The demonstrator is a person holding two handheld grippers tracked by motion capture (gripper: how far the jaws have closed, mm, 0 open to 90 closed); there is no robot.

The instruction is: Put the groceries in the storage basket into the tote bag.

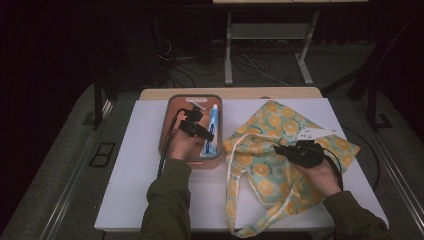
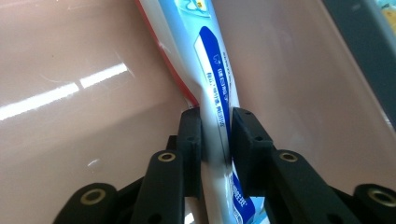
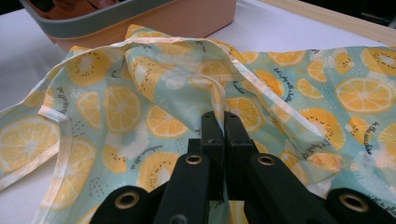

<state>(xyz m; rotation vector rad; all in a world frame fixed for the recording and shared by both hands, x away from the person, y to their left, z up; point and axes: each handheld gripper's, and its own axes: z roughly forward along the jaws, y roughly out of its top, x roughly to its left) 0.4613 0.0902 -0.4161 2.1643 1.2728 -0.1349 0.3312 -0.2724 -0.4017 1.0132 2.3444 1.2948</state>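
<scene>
Black jaws of the left gripper (image 2: 216, 135) pinch a toothpaste tube (image 2: 215, 79); tube's lower end cut off at frame bottom, cap end out of frame. Soft glossy plastic tube, blue-white, lies in the smooth pink bin (image 1: 167, 125), long axis running away from the person. Right gripper (image 3: 223, 126) is clamped on thin citrus-print fabric of the tote bag (image 3: 154, 93), bag crumpled on the white table (image 1: 140, 165) beside the bin.
</scene>
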